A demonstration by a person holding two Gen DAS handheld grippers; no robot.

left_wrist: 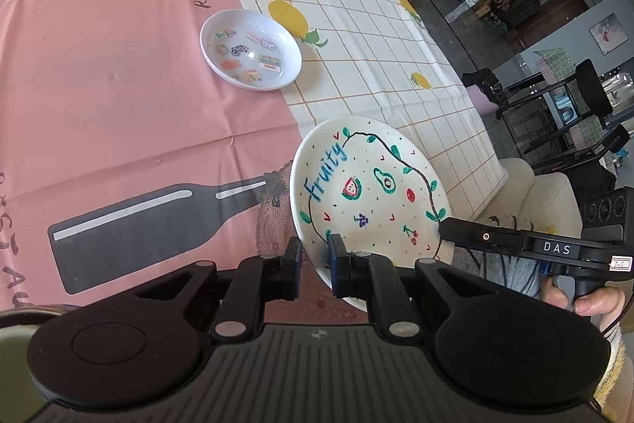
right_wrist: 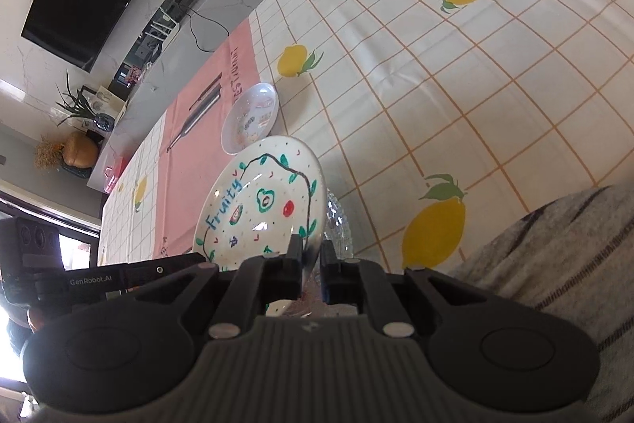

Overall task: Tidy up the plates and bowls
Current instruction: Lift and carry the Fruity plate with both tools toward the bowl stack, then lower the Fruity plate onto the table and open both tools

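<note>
Pink-and-checked cloth [left_wrist: 119, 98] covers the bench. Fruity plate [left_wrist: 368, 193], tilted above it, is pinched at opposite rim edges by left gripper [left_wrist: 315, 256] and right gripper [right_wrist: 311, 256], jaws narrow. White bowl [left_wrist: 250, 49] sits beyond the plate.

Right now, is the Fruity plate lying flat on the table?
No. The Fruity plate is tilted up off the tablecloth, its rim pinched by the left gripper and the right gripper.
</note>
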